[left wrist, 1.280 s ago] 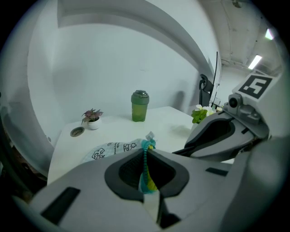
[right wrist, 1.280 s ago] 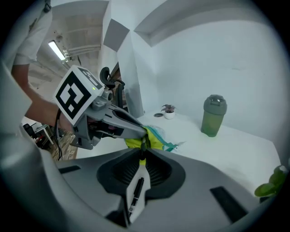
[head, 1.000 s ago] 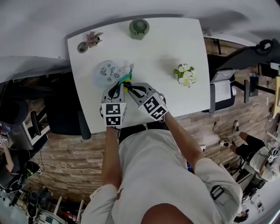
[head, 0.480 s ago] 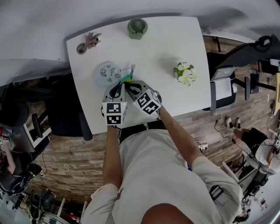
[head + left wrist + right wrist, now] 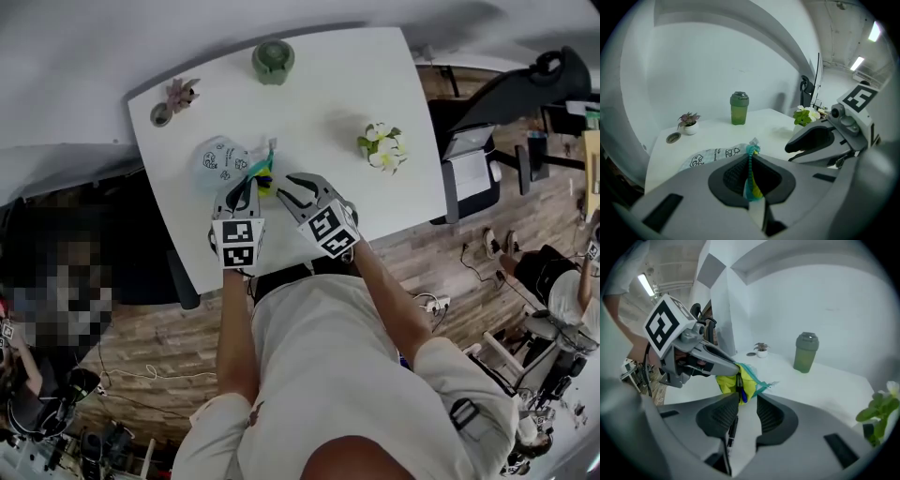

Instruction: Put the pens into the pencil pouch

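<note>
The pen lies nose-first in the open mouth of the pouch. Its blue end rests against the yellow lining and its dark barrel runs back between the jaws of the right gripper. Those jaws have just been opening. They now stand apart, with the barrel close along one pad but not pinched, so the pen looks let go. Its long axis follows the line the right gripper points along, straight ahead into the pouch.

The left gripper is clamped on the pouch's zip edge, holding the mouth up and open. The rest of the pouch trails away from it on the white surface. The two grippers sit just beside each other at the mouth, the right one nearer the pen. The coming move probably has to run along the barrel's line, either a nudge further in or a straight draw back that does not drag the pen out. A green cup stands well apart at the far edge.
</note>
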